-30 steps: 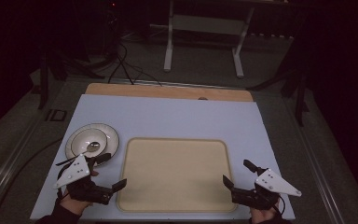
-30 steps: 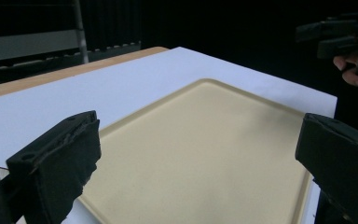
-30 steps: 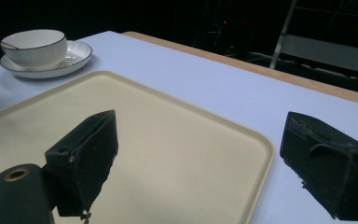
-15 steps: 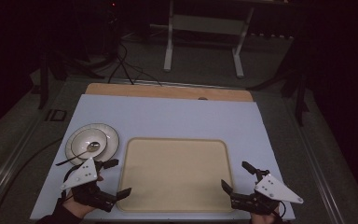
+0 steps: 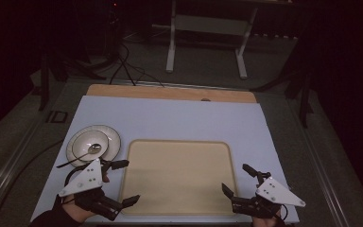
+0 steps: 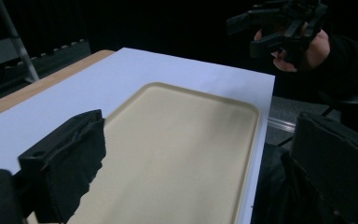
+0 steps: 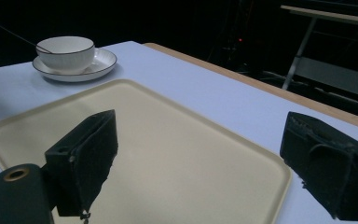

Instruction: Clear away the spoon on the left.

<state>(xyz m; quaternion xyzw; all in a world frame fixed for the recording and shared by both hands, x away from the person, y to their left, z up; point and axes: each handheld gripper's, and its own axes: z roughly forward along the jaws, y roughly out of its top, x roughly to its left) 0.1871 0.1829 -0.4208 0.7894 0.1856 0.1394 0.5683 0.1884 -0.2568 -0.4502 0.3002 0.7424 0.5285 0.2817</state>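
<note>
The stiff, light-looking beige tray lies flat at the table's near centre between the left gripper and right gripper, both with jaws spread and empty, so its raised side rims seem the best hold.

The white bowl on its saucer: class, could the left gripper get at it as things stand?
Probably yes. The white bowl on its white saucer sits just beyond the open left gripper, with nothing between them.
</note>
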